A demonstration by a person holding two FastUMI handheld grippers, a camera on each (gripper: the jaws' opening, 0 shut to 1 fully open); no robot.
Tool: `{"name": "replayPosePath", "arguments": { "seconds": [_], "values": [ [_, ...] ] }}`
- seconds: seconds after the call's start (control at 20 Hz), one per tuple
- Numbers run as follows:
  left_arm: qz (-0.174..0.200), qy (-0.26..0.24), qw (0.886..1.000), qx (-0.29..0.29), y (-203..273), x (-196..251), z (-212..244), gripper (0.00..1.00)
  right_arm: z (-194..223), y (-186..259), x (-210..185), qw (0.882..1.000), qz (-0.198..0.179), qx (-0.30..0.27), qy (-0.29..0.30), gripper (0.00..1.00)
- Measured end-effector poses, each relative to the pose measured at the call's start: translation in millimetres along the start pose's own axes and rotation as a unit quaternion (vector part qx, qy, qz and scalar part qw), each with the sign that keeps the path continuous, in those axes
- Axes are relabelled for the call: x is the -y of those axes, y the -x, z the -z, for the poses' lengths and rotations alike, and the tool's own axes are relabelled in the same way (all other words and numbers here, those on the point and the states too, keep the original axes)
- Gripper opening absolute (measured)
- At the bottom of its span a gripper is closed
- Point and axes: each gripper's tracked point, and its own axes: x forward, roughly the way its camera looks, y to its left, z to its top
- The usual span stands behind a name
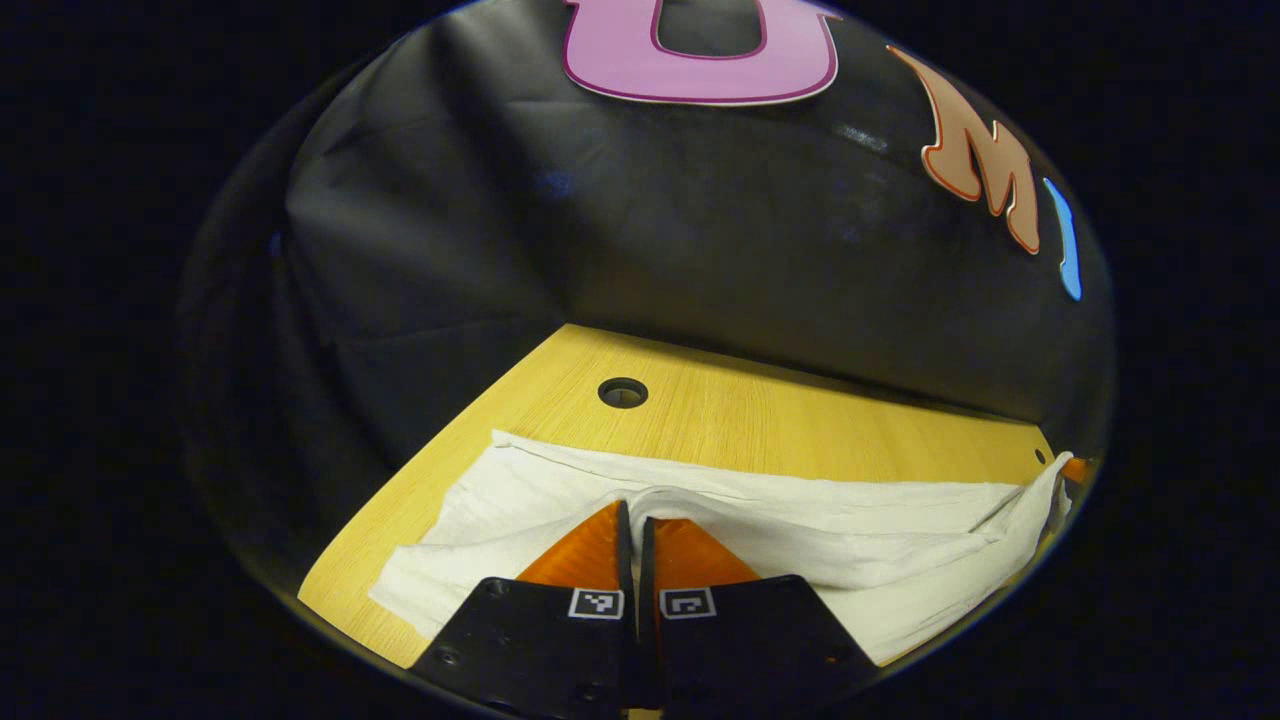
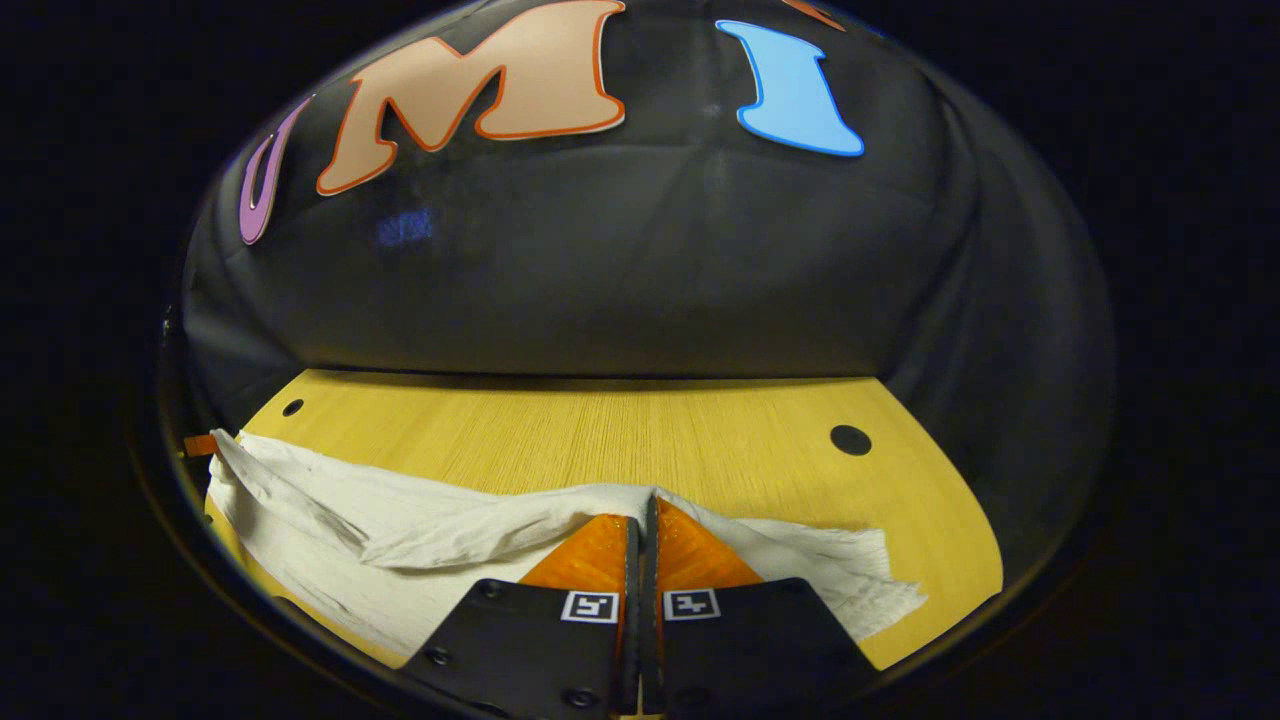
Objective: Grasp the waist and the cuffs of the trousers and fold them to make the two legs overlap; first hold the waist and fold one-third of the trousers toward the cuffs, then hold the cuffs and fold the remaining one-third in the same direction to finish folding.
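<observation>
White trousers (image 1: 840,545) lie crumpled across the wooden table (image 1: 760,420). In the left gripper view, my left gripper (image 1: 633,508) is shut on the cloth's far edge, which peaks up at the fingertips. In the right gripper view, my right gripper (image 2: 646,503) is likewise shut on the far edge of the trousers (image 2: 400,545). The edge runs taut between the two grippers, slightly raised. The right gripper (image 1: 1074,468) shows small at the far right of the left view, and the left gripper (image 2: 198,445) at the far left of the right view. Waist and cuffs cannot be told apart.
The table (image 2: 640,440) has round cable holes (image 1: 622,392) (image 2: 850,439) (image 2: 292,407) near its back. The black booth wall (image 2: 620,290) stands close behind the table's far edge. Bare wood stretches between the trousers and the wall.
</observation>
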Motion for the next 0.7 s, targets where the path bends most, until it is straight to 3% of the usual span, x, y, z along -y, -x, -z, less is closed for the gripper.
{"name": "replayPosePath", "arguments": {
  "seconds": [0.2,0.25,0.35,0.4,0.5,0.7],
  "values": [
    [-0.002,0.027,1.0,0.009,-12,-1,5,0.0,4,-6,-6,0.999,-0.033,0.003,-0.029,0.02],
    [0.004,0.04,0.999,0.013,-12,3,3,0.03,3,-10,-5,0.999,-0.039,0.005,-0.033,0.1],
    [0.016,0.056,0.998,0.021,-7,11,-2,0.22,-3,-10,-4,0.998,-0.042,0.009,-0.036,0.69],
    [0.013,0.058,0.998,0.031,-5,12,-8,0.48,-8,-8,2,0.999,-0.035,0.015,-0.029,0.99],
    [-0.014,0.043,0.997,0.055,8,5,-23,1.0,-14,3,15,0.999,-0.019,0.025,-0.011,0.93],
    [0.004,0.026,0.996,0.083,41,25,-48,0.96,-24,36,47,0.999,-0.002,0.031,-0.025,0.97]
  ]
}}
